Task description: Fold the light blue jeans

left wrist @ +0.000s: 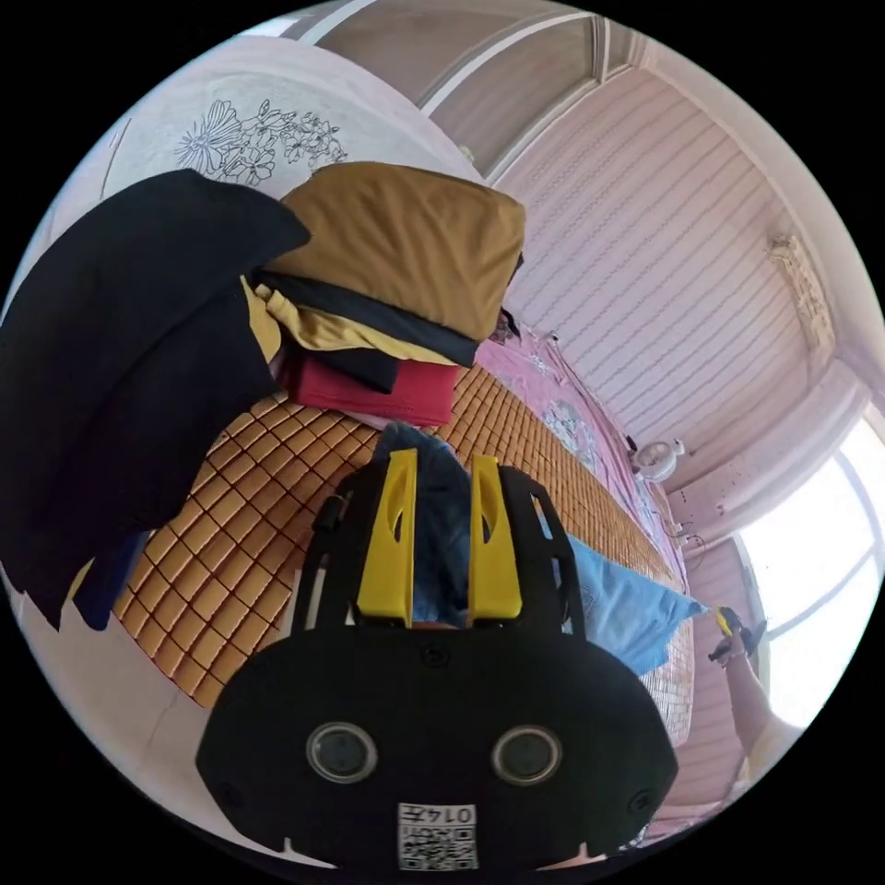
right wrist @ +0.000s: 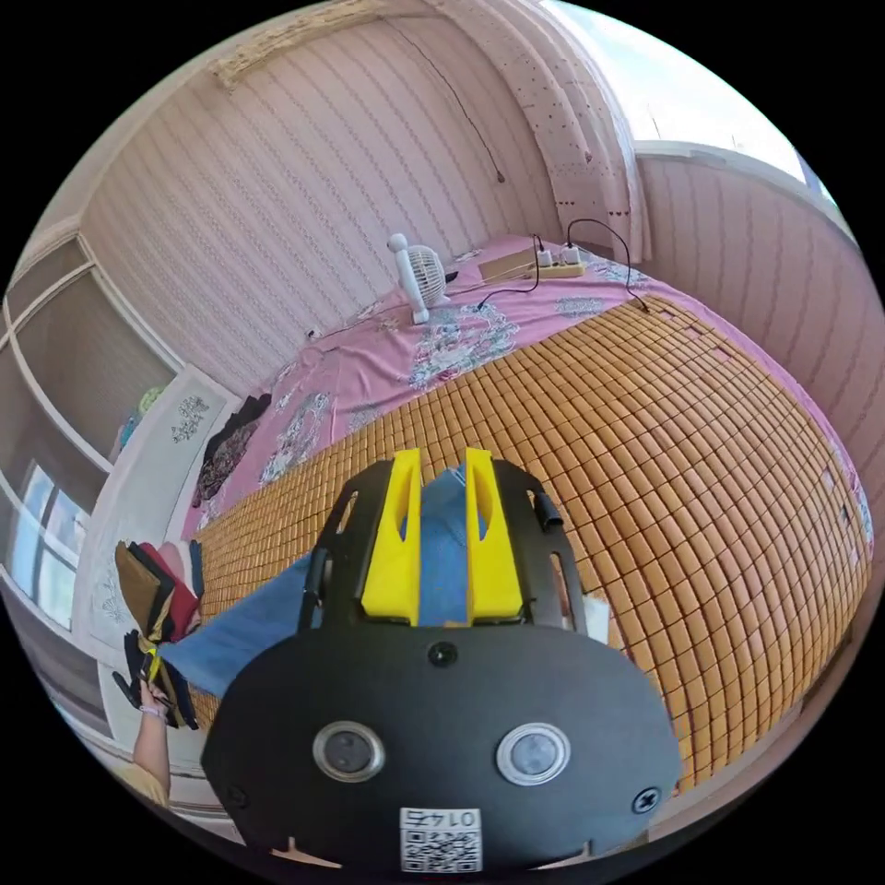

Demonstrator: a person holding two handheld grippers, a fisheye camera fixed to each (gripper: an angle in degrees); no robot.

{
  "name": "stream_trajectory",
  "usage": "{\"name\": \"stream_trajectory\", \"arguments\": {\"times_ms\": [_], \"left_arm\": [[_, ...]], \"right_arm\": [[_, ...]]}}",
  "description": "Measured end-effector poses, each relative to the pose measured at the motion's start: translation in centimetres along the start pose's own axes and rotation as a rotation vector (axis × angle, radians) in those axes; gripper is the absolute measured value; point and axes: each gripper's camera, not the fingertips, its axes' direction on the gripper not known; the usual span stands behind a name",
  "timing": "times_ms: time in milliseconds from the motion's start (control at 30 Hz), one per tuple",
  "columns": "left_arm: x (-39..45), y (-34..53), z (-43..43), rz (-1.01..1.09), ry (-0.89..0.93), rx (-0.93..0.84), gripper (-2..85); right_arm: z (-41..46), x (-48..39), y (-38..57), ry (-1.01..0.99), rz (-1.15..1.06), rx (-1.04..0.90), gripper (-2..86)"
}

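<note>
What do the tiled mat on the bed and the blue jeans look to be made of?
Mat: small rigid tan-orange tiles in a grid with dark seams, slightly glossy; probably bamboo or similar, though the look leaves it open. Jeans: soft light blue woven cloth, matte, stretched between the grippers; likely denim, but the weave is too fine to confirm.

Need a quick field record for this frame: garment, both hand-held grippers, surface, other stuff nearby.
garment: light blue jeans, stretched between the two grippers above the mat
left hand-held gripper: jaws close together with denim between them, looks shut on the jeans
right hand-held gripper: same, jaws closed on the denim
surface: woven bamboo mat on a pink floral sheet
nearby: stack of folded clothes on the mat; dark garment hanging beside it; small white fan and a power strip on the sheet
</note>
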Motion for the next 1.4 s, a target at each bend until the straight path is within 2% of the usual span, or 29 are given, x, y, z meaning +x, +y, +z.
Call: {"name": "stream_trajectory", "arguments": {"times_ms": [133, 200, 300, 367, 433, 633, 767, 867, 1000, 1133, 1233, 1400], "left_arm": [[3.6, 0.5, 1.1, 0.104, -0.079, -0.005, 8.1], [6.9, 2.0, 3.1, 0.261, -0.134, -0.132, 7.7], [9.9, 4.8, 6.7, 0.388, -0.241, -0.273, 6.5], [11.0, 5.9, 9.0, 0.44, -0.326, -0.352, 4.8], [12.9, 6.5, 9.1, 0.521, -0.403, -0.314, 2.4], [16.6, 6.2, 8.5, 0.652, -0.492, -0.45, 0.0], [16.3, 6.2, 5.0, 0.606, -0.419, -0.455, -0.4], [17.6, 6.5, -0.2, 0.573, -0.312, -0.299, -0.3], [24.5, 7.3, -5.4, 0.705, -0.15, -0.152, 3.1], [32.3, 9.0, -3.8, 0.876, 0.042, -0.224, 6.1], [39.4, 11.0, 0.3, 0.957, 0.159, -0.323, 7.0], [51.2, 15.3, 8.7, 1.095, 0.237, -0.464, 8.6]], "right_arm": [[4.5, -0.4, 3.1, 0.226, -0.153, -0.127, 13.4], [7.0, 0.4, 6.4, 0.356, -0.251, -0.222, 13.4], [9.5, 1.4, 9.5, 0.385, -0.295, -0.33, 11.3], [8.8, 1.3, 10.3, 0.323, -0.304, -0.284, 7.7], [8.6, 1.1, 10.6, 0.295, -0.306, -0.295, 4.7], [4.0, 2.6, 15.1, 0.237, -0.288, -0.345, 2.2], [-3.1, 4.6, 22.9, 0.195, -0.276, -0.349, 3.0], [-7.8, 6.3, 27.8, 0.183, -0.218, -0.33, 5.4], [-11.7, 7.4, 29.8, 0.255, -0.173, -0.28, 7.0], [-10.7, 5.9, 28.0, 0.189, -0.225, -0.19, 8.0], [-6.7, 4.1, 25.5, 0.119, -0.274, -0.172, 8.8], [0.7, 3.7, 22.6, 0.216, -0.216, -0.122, 10.7]]}}
